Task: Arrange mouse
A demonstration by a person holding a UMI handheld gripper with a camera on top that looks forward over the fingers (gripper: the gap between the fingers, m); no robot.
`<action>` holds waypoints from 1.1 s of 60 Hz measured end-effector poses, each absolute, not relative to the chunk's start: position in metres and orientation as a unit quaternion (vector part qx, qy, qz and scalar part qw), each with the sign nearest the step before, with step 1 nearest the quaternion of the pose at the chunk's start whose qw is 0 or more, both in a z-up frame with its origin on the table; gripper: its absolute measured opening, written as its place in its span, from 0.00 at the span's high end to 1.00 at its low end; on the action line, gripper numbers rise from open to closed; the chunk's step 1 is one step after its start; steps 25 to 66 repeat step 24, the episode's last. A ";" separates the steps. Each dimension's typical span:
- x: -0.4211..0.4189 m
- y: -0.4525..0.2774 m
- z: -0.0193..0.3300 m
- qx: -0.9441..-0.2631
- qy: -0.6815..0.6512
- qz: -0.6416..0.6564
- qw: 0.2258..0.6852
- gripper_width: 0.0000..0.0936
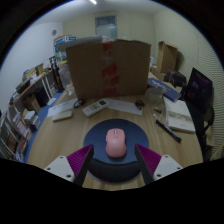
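With your gripper spread wide and holding nothing, you did best to centre its fingers around the pink mouse resting on the round dark mouse pad before closing.

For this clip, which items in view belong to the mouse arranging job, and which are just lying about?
Job:
pink mouse, just ahead of the fingers
round dark mouse pad under it
gripper, open, holding nothing

Lying about:
cardboard box
white remote-like device
notebook
pen
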State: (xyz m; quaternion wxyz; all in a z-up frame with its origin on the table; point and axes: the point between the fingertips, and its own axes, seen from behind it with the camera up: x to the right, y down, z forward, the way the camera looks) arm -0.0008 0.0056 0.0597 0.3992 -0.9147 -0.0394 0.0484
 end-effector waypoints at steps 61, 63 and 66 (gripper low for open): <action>0.091 -0.197 0.130 -0.907 0.099 0.064 0.404 0.11; 0.091 -0.197 0.130 -0.907 0.099 0.064 0.404 0.11; 0.091 -0.197 0.130 -0.907 0.099 0.064 0.404 0.11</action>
